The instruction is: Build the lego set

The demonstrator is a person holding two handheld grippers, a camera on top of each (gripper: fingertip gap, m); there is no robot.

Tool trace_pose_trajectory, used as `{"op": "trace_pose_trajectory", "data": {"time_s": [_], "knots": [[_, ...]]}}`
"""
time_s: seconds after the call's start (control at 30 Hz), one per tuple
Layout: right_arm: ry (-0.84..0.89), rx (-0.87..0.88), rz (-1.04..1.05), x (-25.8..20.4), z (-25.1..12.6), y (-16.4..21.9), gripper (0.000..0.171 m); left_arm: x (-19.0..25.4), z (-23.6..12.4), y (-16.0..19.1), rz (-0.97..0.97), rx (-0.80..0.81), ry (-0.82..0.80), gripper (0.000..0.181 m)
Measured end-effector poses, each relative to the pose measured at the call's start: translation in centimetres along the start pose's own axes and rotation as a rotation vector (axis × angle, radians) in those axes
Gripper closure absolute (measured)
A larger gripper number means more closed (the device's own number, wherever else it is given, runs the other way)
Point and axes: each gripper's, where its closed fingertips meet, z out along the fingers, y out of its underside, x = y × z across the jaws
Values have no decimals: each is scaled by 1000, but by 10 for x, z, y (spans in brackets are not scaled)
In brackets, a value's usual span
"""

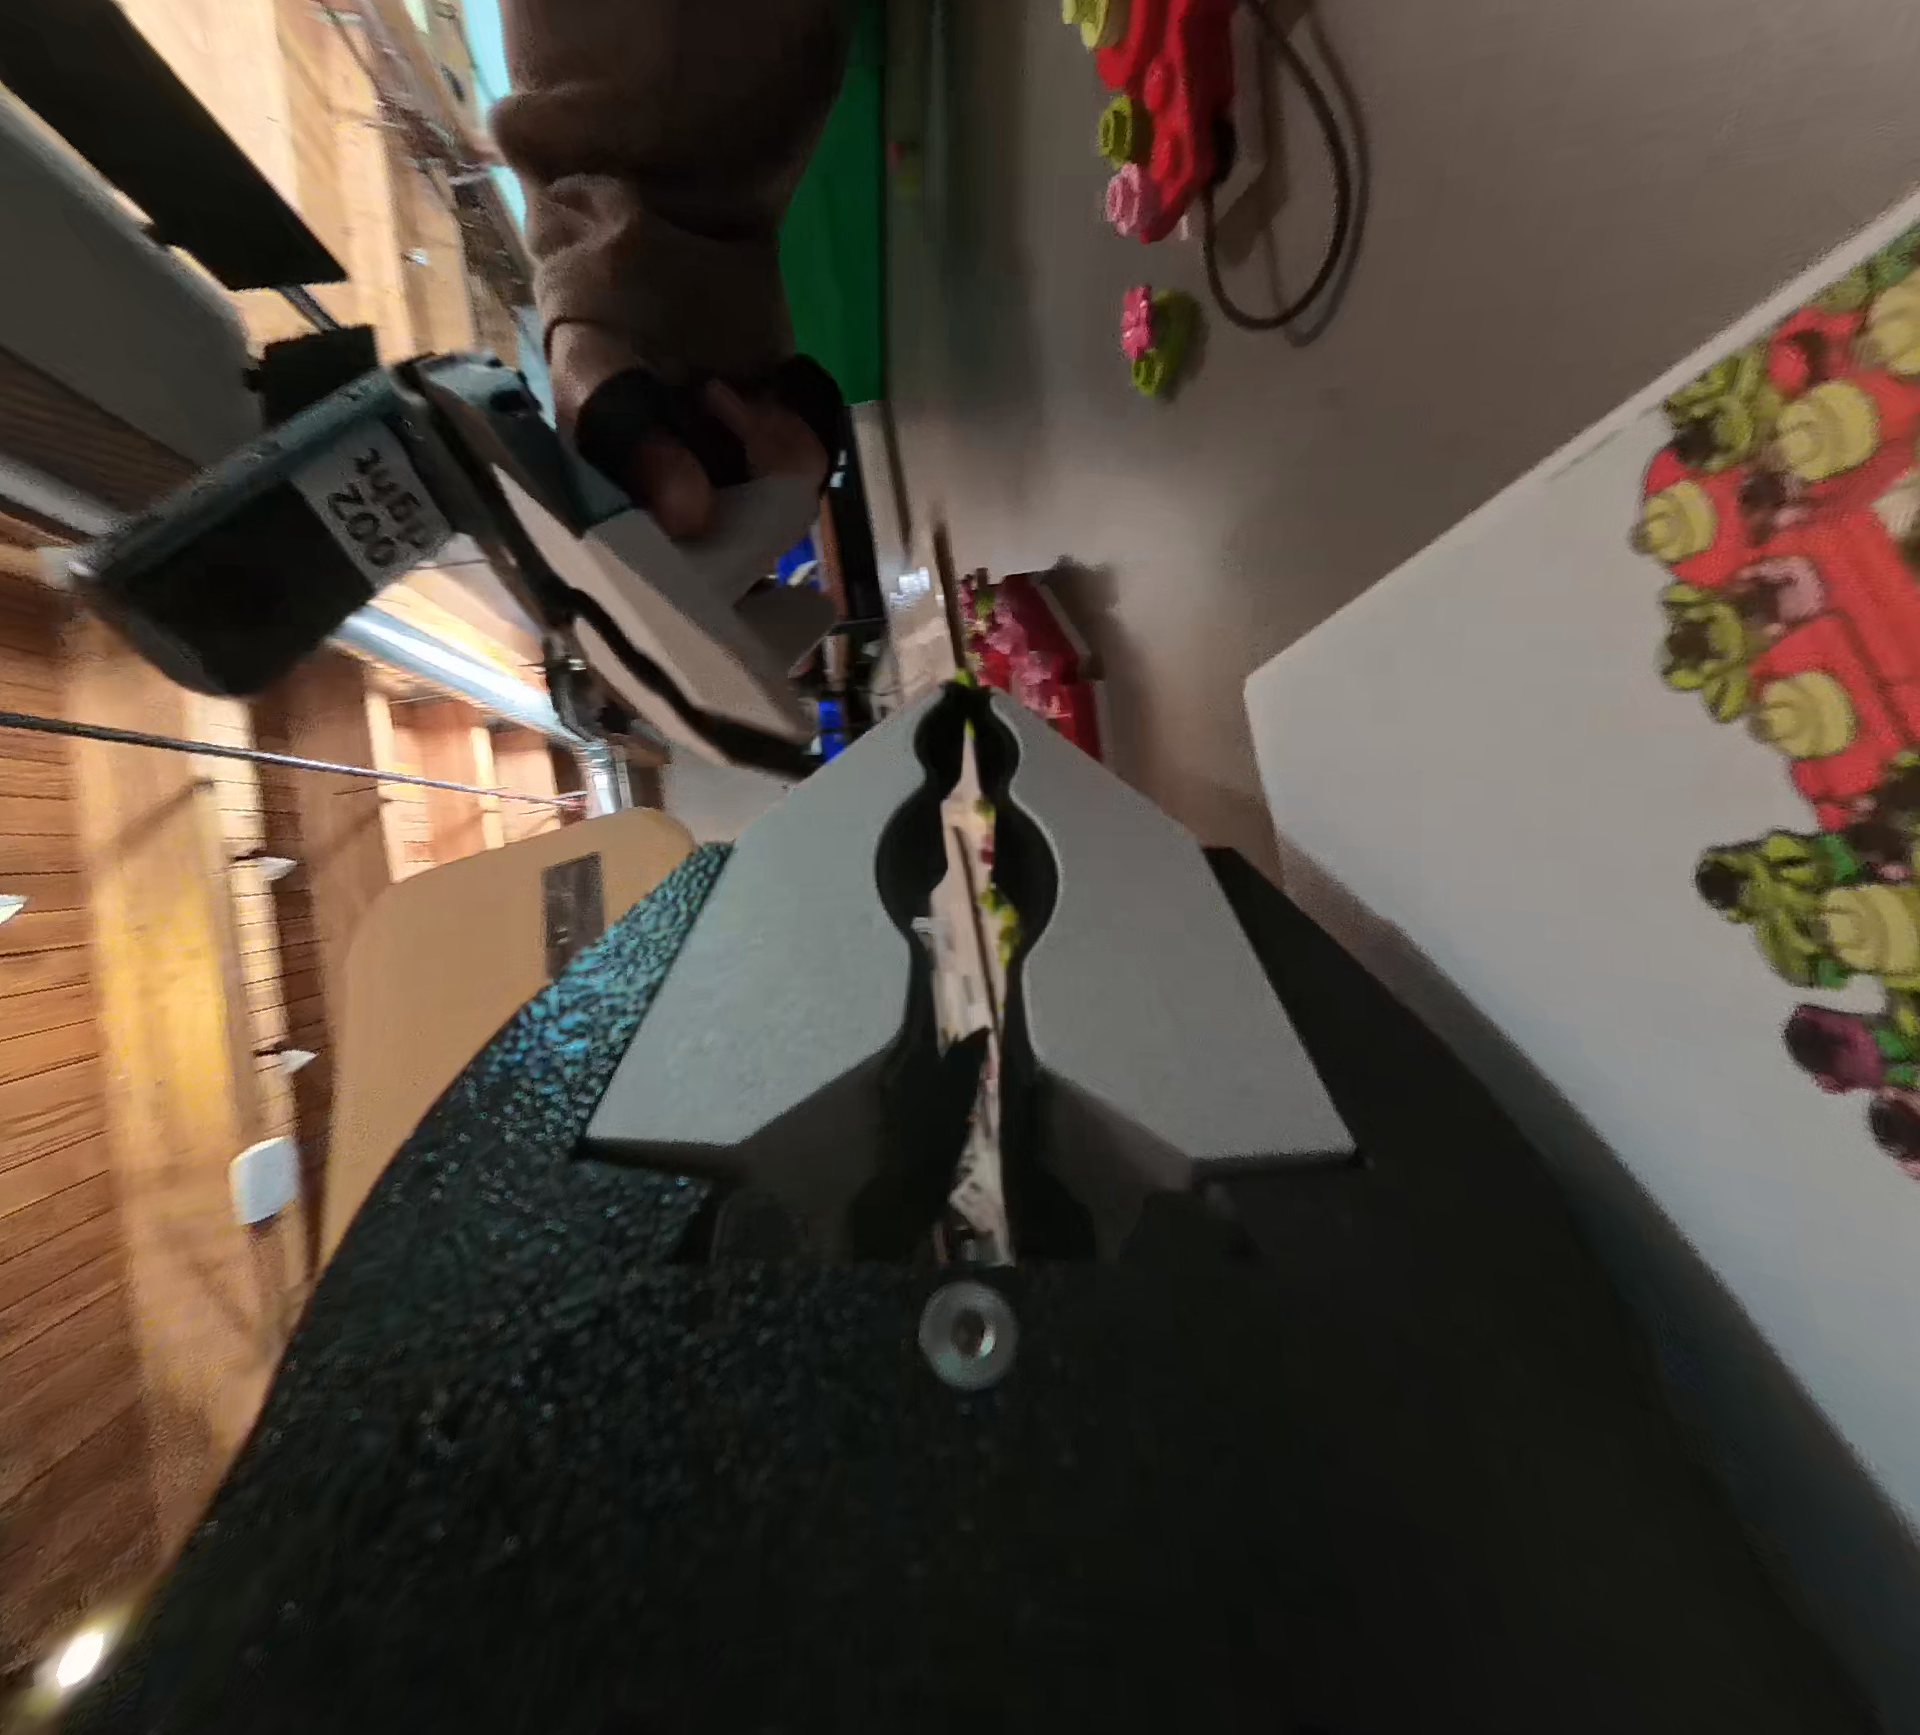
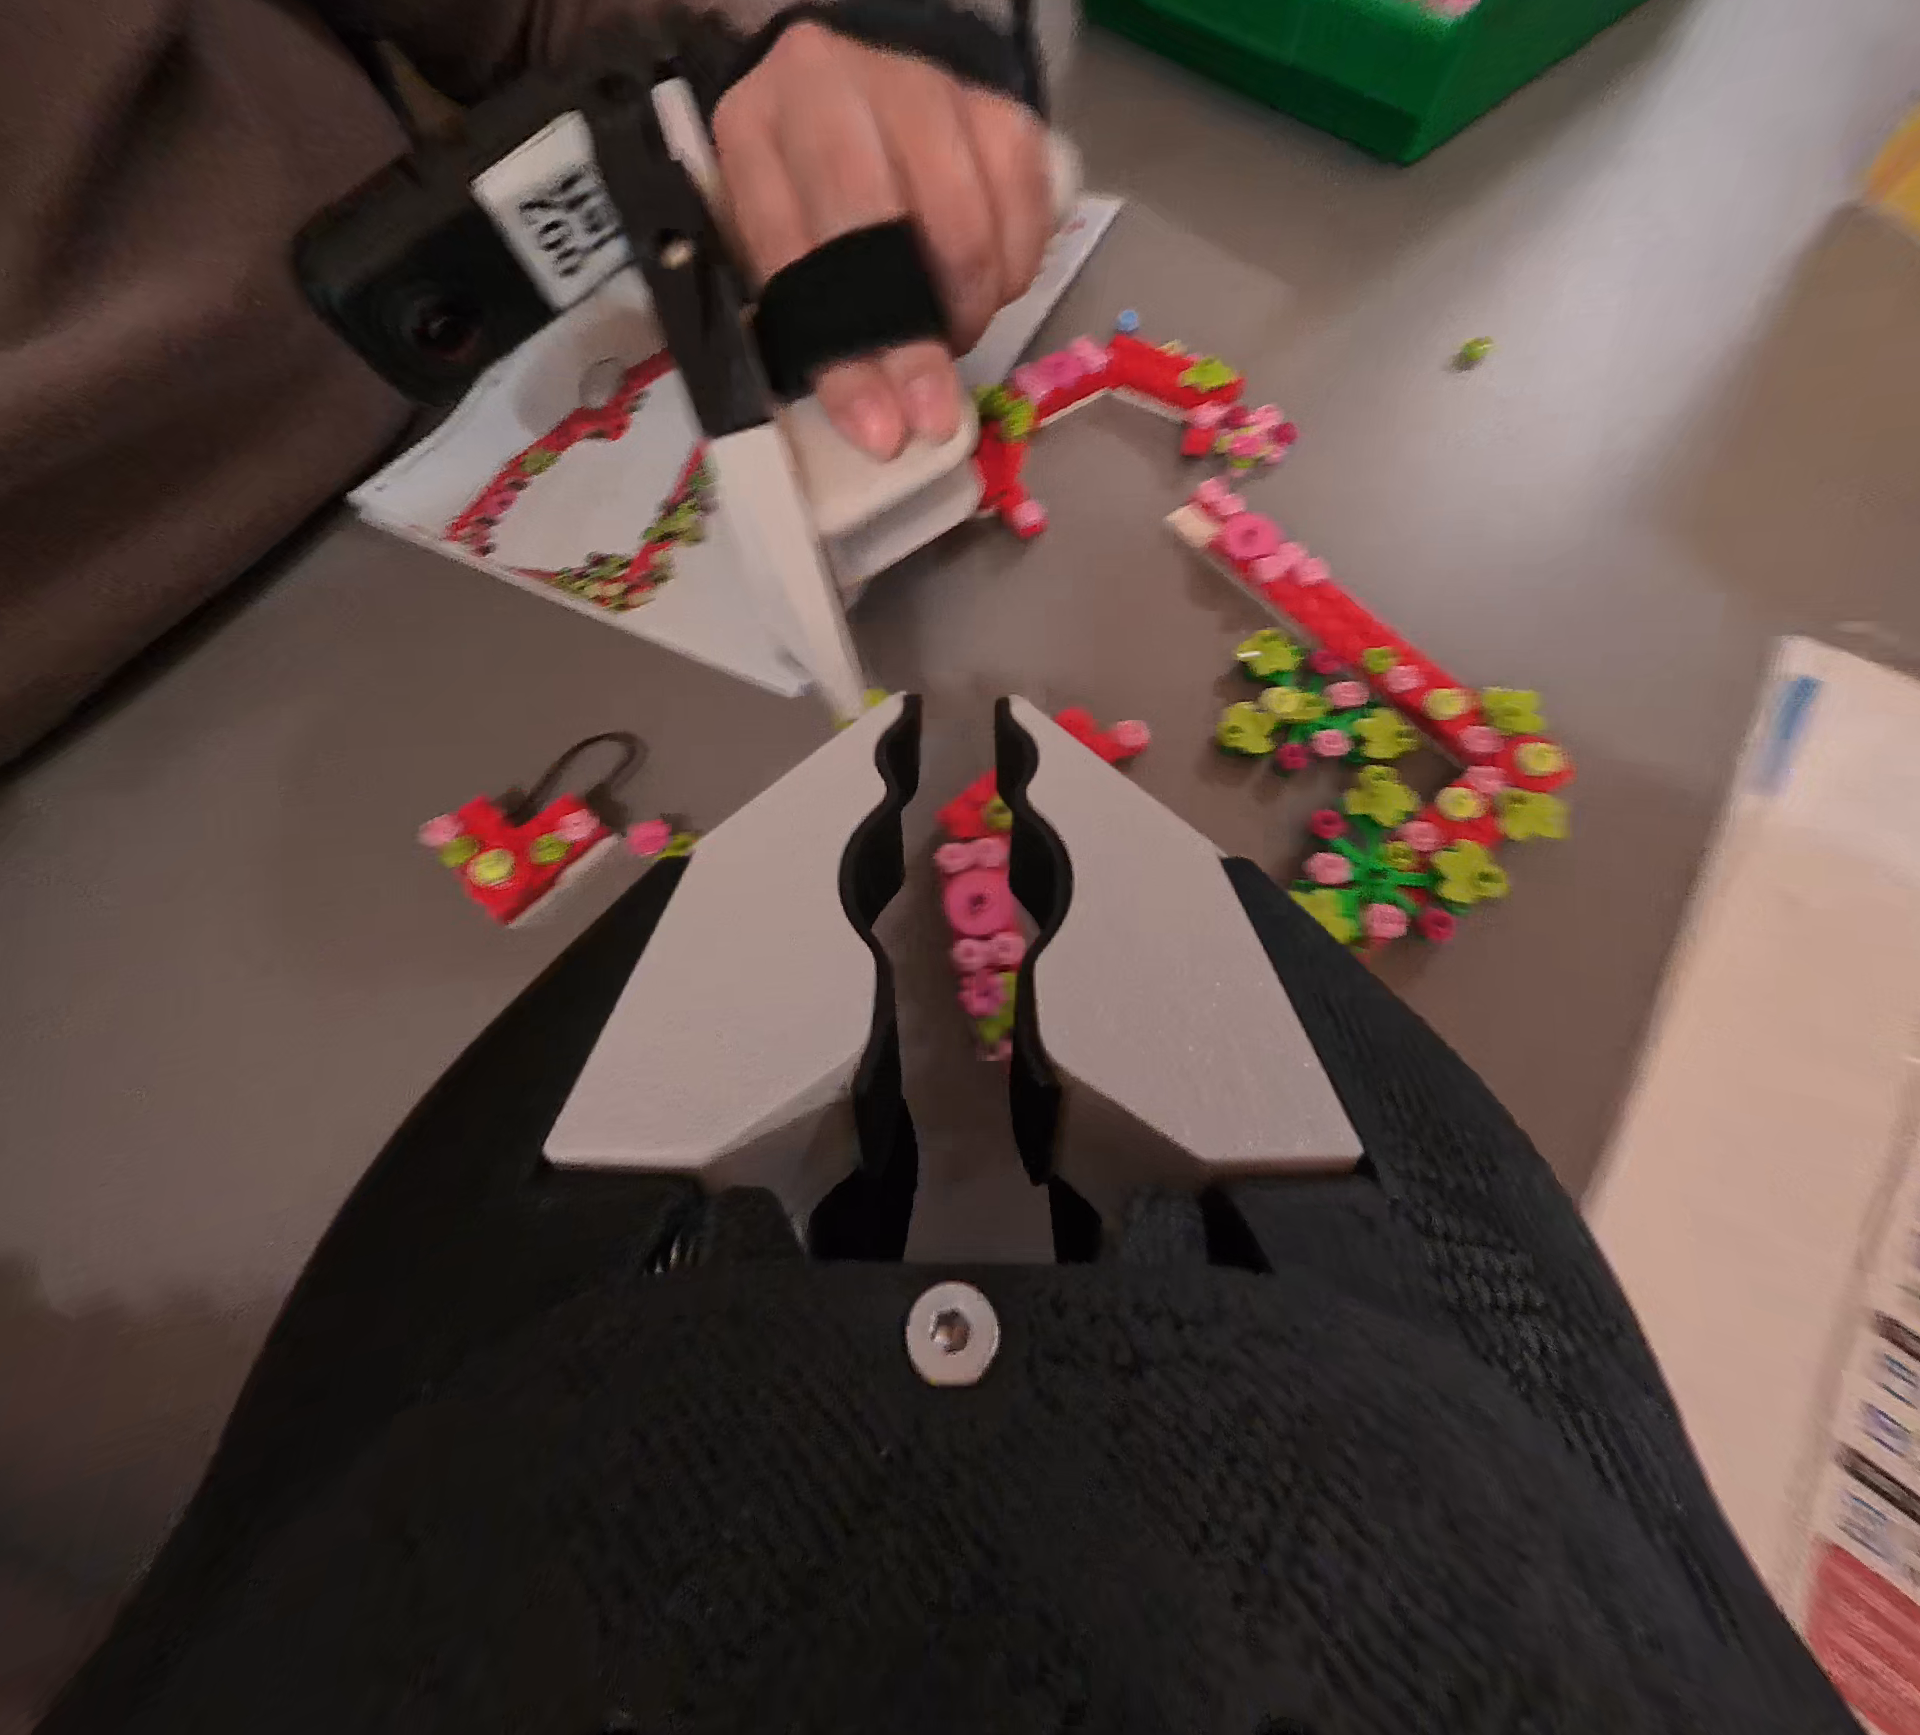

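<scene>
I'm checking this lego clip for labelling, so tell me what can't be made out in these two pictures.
- Left wrist view: whatever the left gripper pinches; only a lime sliver shows between its closed fingers.
- Right wrist view: the pink and red strip is partly hidden by the right gripper.
- Right wrist view: the green bin contents are blurred and cut by the top edge.

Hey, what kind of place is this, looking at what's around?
Probably a workshop or storage-type room with a work table: a plain grey tabletop holds a green plastic parts bin, and the left wrist view shows bare wooden wall framing and a metal duct pipe. Not a furnished home room, seemingly.
</scene>
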Motion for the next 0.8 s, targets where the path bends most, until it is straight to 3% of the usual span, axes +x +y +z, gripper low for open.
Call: {"op": "trace_pose_trajectory", "data": {"time_s": [0.1, 0.23, 0.3, 0.47, 0.67, 0.8], "knots": [[307, 193, -133, 34, -11, -17, 154, 15, 3, -1, -84, -7, 146, 181], [867, 208, -333, 61, -50, -20, 151, 25, 6, -5, -164, -12, 276, 181], [1032, 229, -365, 54, -66, -16, 153, 30, 6, -7, -168, -11, 351, 181], [1225, 175, -371, 32, -84, -4, 152, 33, 5, -15, -242, 2, 498, 180], [1304, 116, -314, 34, -94, 10, 154, 36, -3, -18, -332, 12, 688, 178], [1371, 80, -287, 39, -104, 16, 154, 33, -9, -23, -481, 18, 810, 159]]}}
